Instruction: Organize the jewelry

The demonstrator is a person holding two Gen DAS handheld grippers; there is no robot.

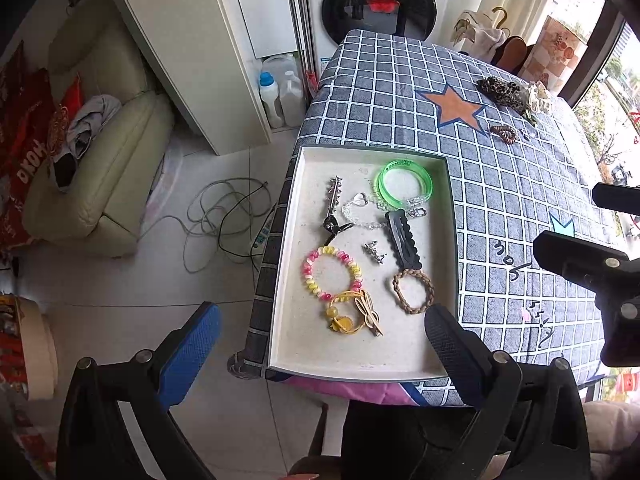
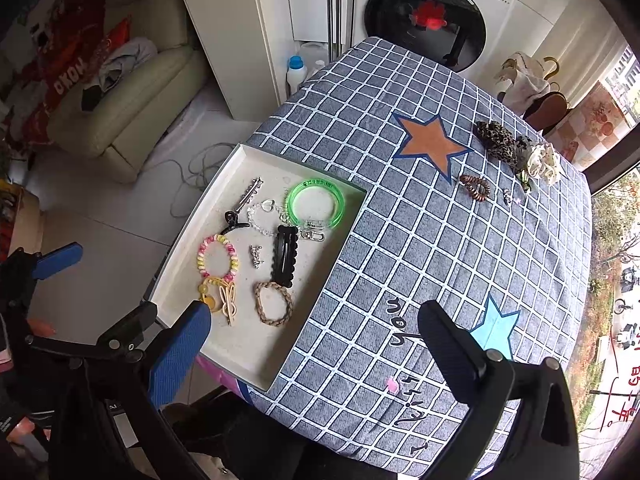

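Cream leather covers the sofa (image 1: 96, 168) at far left, where a red cushion (image 1: 28, 160) carries white letters we read as "OKOKO", though part is hidden. Grey cables (image 1: 224, 216) loop on the pale tiled floor beside it. Next comes our left hand-held gripper (image 1: 320, 344), its blue-padded fingers spread wide and holding nothing, hanging over the near end of the tray (image 1: 288, 240). That shallow off-white tray sits at the left edge of the surface, and the jewelry lies in it: a pink-and-yellow coil bracelet (image 1: 332, 272), a yellow hair tie (image 1: 352, 314) with a bunny clip touching it, a braided tan band (image 1: 414, 291), a scalloped black snap clip (image 1: 402, 238), a clear bead bracelet (image 1: 362, 210) and a glossy green bangle (image 1: 405, 180). Behind stands a white washing machine (image 2: 428, 20); its panel lettering is too small to read. A grey-blue checked cloth (image 2: 440, 240) covers the surface, printed with an orange star (image 2: 430, 142) and looping script we cannot make out. Farther right lie a copper coil tie (image 2: 475, 188), a leopard scrunchie (image 2: 496, 138) and a cream one (image 2: 542, 162). Our right hand-held gripper (image 2: 312, 340) is likewise wide open and empty.
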